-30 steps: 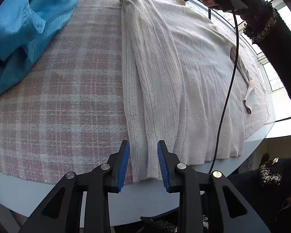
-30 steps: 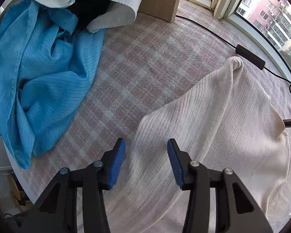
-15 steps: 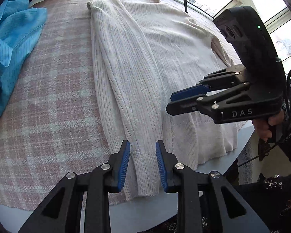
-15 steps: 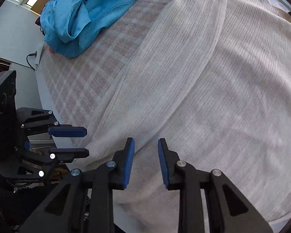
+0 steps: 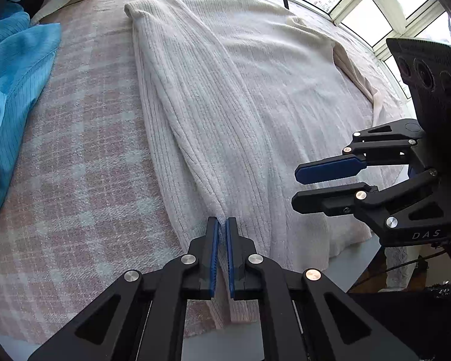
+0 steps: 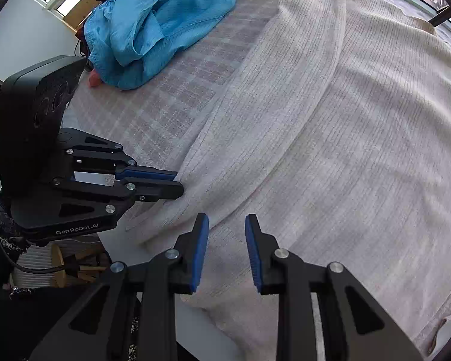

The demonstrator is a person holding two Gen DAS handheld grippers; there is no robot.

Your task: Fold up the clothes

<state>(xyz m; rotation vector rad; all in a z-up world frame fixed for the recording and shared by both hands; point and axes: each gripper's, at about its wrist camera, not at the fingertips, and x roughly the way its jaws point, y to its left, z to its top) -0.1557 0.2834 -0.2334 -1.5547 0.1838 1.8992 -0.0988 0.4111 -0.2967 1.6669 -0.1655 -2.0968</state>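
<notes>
Cream ribbed sweater (image 5: 240, 96). Pink-white plaid tablecloth (image 5: 84, 156). Bright blue garment (image 6: 153, 21), faintly striped I think. My grippers black, blue pads (image 6: 200, 252).

Sweater (image 5: 240, 96) lies on the tablecloth (image 5: 84, 156), crumpled garment (image 5: 12, 69) left.

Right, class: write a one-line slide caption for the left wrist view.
Left gripper pinches the cream sweater's hem; right gripper waits alongside.
</notes>
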